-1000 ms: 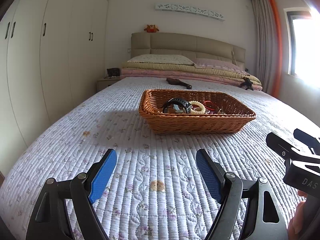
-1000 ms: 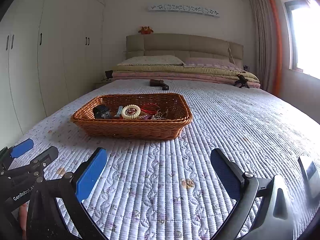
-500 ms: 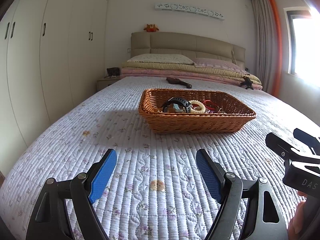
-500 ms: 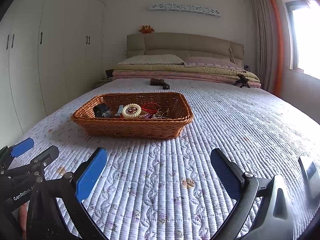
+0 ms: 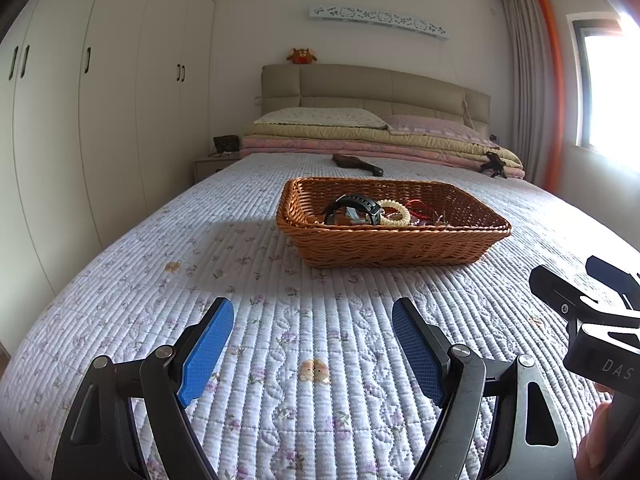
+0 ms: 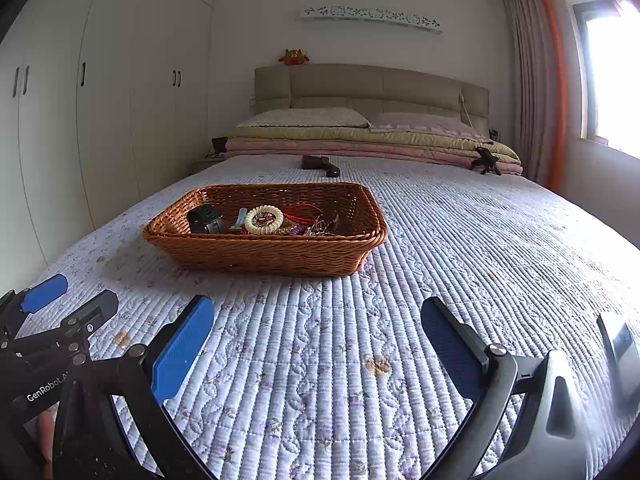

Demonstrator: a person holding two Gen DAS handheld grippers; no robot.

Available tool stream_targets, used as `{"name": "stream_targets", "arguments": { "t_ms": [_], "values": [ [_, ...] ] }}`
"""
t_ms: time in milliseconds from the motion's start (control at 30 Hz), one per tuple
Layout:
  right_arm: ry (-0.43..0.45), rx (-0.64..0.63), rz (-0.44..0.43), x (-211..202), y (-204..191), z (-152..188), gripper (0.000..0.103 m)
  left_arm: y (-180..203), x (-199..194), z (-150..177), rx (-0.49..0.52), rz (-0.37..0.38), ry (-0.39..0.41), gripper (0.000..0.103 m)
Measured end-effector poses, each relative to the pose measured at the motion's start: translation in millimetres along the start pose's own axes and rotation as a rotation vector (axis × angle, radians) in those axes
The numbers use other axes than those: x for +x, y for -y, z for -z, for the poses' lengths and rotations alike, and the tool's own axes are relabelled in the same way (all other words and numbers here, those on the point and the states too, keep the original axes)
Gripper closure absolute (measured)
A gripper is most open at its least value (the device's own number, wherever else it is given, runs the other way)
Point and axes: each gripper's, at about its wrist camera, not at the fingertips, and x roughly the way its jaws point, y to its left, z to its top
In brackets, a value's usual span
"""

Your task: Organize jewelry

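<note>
A brown wicker basket [image 5: 392, 246] sits on the quilted bed; it also shows in the right wrist view [image 6: 264, 254]. Inside lie a black watch [image 5: 354, 206], a cream bead bracelet [image 5: 395, 213], red cord [image 5: 420, 208] and tangled small jewelry. In the right wrist view these are the watch [image 6: 205, 219], the bracelet [image 6: 264, 220] and a pale blue clip [image 6: 240, 216]. My left gripper [image 5: 313, 322] is open and empty, low over the quilt, well short of the basket. My right gripper [image 6: 318, 322] is open and empty, also short of the basket.
A dark brown object [image 5: 357, 163] lies on the quilt beyond the basket. A small black tripod [image 5: 493, 163] stands by the folded blankets [image 5: 380, 142]. Wardrobes [image 5: 100, 120] line the left side. A window and curtain [image 5: 536, 80] are on the right.
The right wrist view has crept slightly nearer the basket. The left gripper has barely moved. Both grippers stay open.
</note>
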Motion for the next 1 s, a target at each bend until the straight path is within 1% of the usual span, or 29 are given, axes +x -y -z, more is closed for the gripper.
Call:
{"name": "stream_targets", "arguments": {
  "t_ms": [800, 1000],
  "values": [
    [-0.002, -0.011, 0.003, 1.1, -2.0, 1.0, 0.0, -1.1, 0.3, 1.0, 0.001, 0.002, -0.002, 0.021],
    [-0.003, -0.011, 0.004, 1.5, -2.2, 0.9, 0.0, -3.8, 1.6, 1.6, -0.008, -0.026, -0.013, 0.021]
  ]
}}
